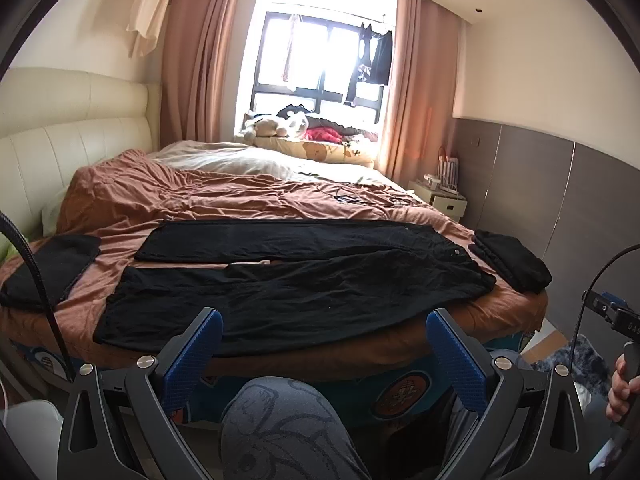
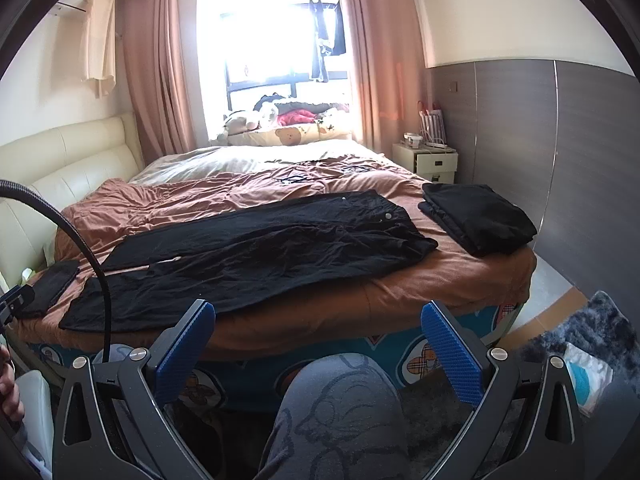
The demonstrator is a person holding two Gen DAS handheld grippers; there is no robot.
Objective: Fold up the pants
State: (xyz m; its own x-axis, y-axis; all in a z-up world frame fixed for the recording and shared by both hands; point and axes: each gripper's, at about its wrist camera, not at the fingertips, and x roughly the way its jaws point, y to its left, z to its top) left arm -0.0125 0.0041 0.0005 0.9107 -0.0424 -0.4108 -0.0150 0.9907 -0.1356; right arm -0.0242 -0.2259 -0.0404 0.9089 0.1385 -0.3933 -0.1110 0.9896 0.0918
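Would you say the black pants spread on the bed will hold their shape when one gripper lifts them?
Probably not: the black pants lie flat and wrinkled on the bed cover, so they look floppy. Thin fabric, likely light. One-point lifts would probably leave the legs dangling.

You face a bed (image 1: 224,200) under a rumpled brown cover, its cream headboard (image 1: 60,136) at your left. Beyond it a bright window (image 1: 320,60) glares between pink curtains (image 1: 200,52), with dark clothes hanging outside and soft toys (image 1: 272,126) on the sill. A white nightstand (image 2: 426,160) stands against the grey panelled wall (image 2: 560,140) at your right. A dark shaggy rug (image 2: 600,328) lies on the floor.
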